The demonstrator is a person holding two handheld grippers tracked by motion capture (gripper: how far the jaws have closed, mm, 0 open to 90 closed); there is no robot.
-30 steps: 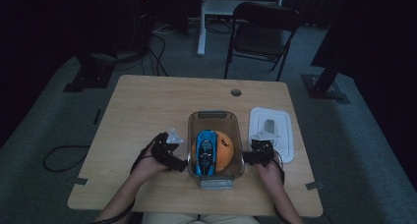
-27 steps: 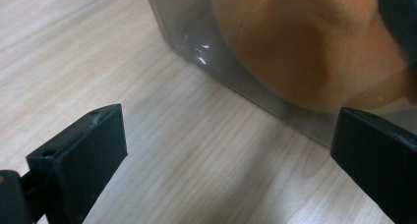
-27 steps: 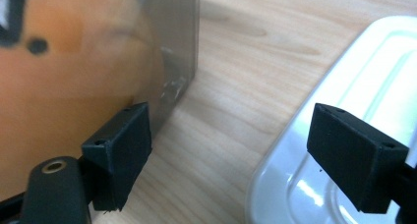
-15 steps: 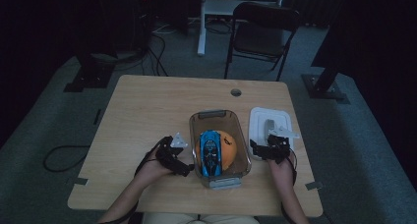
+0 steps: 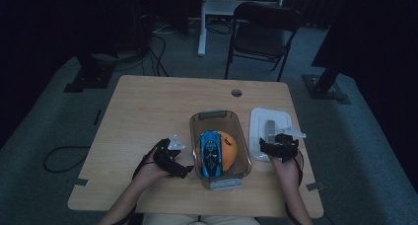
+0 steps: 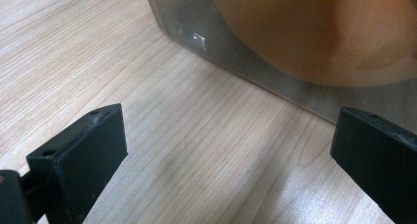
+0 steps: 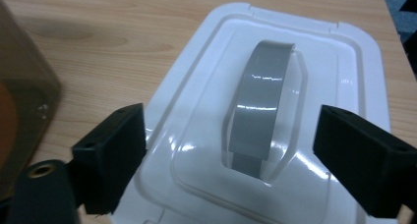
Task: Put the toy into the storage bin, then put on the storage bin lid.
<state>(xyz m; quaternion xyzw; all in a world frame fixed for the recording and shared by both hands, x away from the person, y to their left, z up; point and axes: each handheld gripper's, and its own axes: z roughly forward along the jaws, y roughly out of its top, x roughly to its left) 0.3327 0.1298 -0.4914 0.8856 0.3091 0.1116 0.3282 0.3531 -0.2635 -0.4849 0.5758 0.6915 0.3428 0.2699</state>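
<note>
Two grippers sit low on a wooden table [image 5: 148,106]. The left gripper [image 5: 173,159], jaws spread and empty, rests just beside a clear bin [image 5: 215,117] holding a blue toy car [image 5: 212,151] and an orange ball [image 5: 231,147]. Right of the bin, the right gripper [image 5: 276,145] hovers over the white lid [image 5: 268,121], jaws spread around its grey handle [image 7: 260,111], not touching.

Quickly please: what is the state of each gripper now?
Left gripper: open, holding nothing.
Right gripper: open over the white lid, holding nothing.

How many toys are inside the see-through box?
2: a blue toy car lying on top, and an orange ball under it, both in the clear box. Smaller things could hide beneath.
</note>
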